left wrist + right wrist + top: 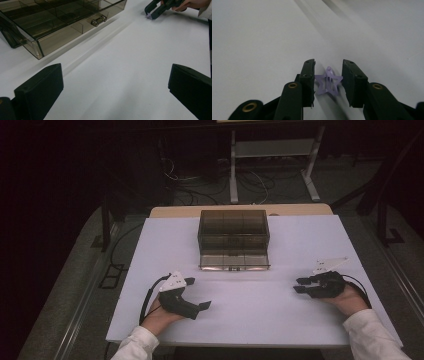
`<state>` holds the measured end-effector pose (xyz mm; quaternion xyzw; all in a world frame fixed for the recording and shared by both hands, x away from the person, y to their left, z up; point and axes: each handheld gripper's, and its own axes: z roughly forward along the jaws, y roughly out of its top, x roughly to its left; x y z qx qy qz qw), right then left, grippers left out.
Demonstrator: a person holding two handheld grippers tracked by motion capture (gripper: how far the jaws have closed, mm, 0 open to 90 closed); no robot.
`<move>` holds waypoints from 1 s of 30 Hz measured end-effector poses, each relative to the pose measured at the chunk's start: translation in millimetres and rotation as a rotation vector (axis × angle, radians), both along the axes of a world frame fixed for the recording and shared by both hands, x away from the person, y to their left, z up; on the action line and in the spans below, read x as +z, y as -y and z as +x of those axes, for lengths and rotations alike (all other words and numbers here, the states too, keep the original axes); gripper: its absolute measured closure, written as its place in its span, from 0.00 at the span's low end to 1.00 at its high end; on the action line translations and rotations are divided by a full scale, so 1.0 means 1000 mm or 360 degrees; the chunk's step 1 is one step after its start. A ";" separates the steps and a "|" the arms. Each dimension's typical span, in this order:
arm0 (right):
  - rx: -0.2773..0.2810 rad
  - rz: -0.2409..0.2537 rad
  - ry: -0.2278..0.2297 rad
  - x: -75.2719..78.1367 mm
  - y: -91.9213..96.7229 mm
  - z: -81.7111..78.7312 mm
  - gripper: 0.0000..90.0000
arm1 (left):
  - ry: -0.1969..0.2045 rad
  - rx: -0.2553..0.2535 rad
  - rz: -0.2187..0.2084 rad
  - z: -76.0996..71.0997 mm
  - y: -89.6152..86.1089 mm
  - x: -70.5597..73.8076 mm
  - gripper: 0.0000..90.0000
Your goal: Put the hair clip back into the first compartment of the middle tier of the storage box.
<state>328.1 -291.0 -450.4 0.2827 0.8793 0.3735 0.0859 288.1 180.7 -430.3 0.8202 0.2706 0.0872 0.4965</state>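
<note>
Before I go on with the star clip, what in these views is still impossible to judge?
- Purple star clip: right gripper view leaves unclear whether the right hand-held gripper pinches it; one jaw touches a point.
- Star clip, high view: too small.
- Compartment box contents: dark tinted walls; frame edge crops it in left gripper view.

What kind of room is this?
Probably a lab or workshop set up for recording: a white table holding a clear compartment box, loose cables on the floor behind, and a metal stand.
</note>
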 end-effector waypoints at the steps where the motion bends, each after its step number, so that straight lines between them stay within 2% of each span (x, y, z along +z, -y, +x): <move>1: -0.0003 0.0003 -0.0003 0.000 0.000 0.000 0.70 | 0.0000 0.0000 0.0001 0.000 0.000 0.000 0.00; 14: -0.0040 0.0023 -0.0014 0.009 -0.002 0.002 0.70 | -0.0006 -0.0004 0.0004 0.000 0.001 -0.001 0.00; 30: -0.0044 0.0146 0.0030 0.034 -0.011 0.007 0.70 | -0.0008 -0.0006 0.0006 0.001 0.001 -0.001 0.00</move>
